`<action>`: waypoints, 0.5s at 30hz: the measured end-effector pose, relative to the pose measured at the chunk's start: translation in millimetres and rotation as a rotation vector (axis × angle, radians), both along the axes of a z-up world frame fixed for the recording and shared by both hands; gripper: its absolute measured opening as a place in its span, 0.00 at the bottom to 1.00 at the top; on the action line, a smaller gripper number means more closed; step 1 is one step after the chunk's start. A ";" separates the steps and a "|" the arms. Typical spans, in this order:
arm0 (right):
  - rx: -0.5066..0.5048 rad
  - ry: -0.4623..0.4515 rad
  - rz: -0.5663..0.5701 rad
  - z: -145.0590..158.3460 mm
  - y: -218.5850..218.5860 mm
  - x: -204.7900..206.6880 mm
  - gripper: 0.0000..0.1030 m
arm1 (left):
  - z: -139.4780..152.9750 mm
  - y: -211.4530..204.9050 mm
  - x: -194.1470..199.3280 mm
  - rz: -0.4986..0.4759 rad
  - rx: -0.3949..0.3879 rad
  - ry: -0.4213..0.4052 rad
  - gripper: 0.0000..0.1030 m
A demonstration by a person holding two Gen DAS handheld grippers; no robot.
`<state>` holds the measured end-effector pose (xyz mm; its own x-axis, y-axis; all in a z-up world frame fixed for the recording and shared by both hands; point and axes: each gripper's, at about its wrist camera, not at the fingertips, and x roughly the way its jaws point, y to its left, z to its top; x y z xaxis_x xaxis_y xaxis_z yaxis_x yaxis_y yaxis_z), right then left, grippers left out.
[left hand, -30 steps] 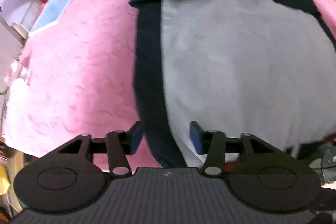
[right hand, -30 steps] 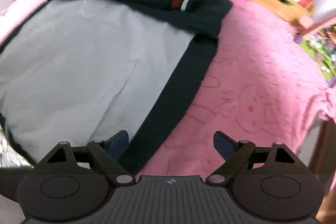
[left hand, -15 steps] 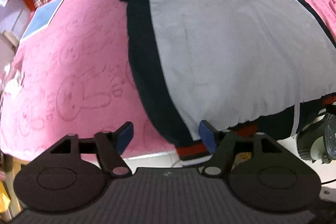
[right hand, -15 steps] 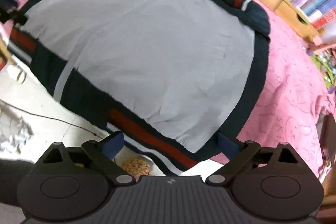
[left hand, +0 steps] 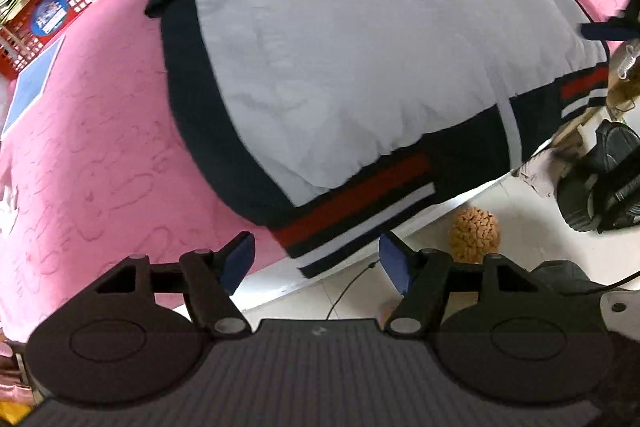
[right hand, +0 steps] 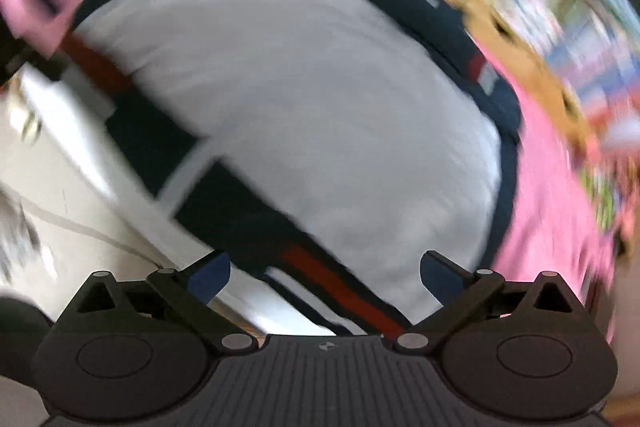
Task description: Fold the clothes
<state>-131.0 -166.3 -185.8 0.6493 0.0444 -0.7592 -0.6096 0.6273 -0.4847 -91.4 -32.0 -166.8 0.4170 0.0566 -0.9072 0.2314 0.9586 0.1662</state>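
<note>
- Since the earlier frames: both views swung back from above the jacket (left hand: pixel 360 59) to its striped hem (left hand: pixel 352 203) hanging over the bed (left hand: pixel 92 147) edge; both tools' jaws just opening, nothing between them.
- Left wrist view: left tool (left hand: pixel 316 259) spread partway, empty, just below the hem's left corner; hem's long axis runs rightward along the bed edge. Shows right tool's tip (left hand: pixel 608 29) near the hem's far end.
- Right wrist view, blurred: right tool (right hand: pixel 324 275) wide apart, empty, hem's right corner directly beyond it. Contact impossible to tell.

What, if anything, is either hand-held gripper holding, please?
Nothing: left hand-held gripper and right hand-held gripper are open at the jacket hem.
</note>
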 end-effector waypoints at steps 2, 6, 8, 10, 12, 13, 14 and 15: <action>-0.068 -0.081 0.144 -10.7 20.0 -16.5 1.00 | 4.8 1.2 2.3 0.009 -0.027 -0.008 0.66; -0.210 -0.187 0.394 -41.5 50.9 -40.6 1.00 | 15.5 7.8 7.9 0.041 -0.059 -0.033 0.66; -0.254 -0.210 0.452 -53.1 58.4 -41.1 1.00 | 19.7 12.1 10.9 0.049 -0.048 -0.048 0.66; -0.252 -0.217 0.450 -52.5 61.3 -37.7 1.00 | 23.7 15.7 12.6 0.056 -0.039 -0.056 0.66; -0.201 -0.202 0.398 -38.5 59.2 -32.0 0.98 | 28.6 19.3 14.9 0.066 -0.047 -0.062 0.67; -0.158 -0.191 0.362 -30.2 56.9 -26.9 0.96 | 30.6 21.3 17.0 0.074 -0.055 -0.060 0.69; -0.117 -0.171 0.333 -20.8 54.0 -22.2 0.96 | 32.4 23.2 19.2 0.082 -0.063 -0.059 0.70; -0.078 -0.146 0.308 -10.8 50.9 -17.6 0.96 | 33.9 24.4 21.7 0.090 -0.069 -0.058 0.71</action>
<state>-148.6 -115.3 -196.7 0.7168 0.2007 -0.6678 -0.6849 0.3826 -0.6201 -69.7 -7.7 -133.0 0.4649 0.0344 -0.8847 0.1363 0.9846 0.1099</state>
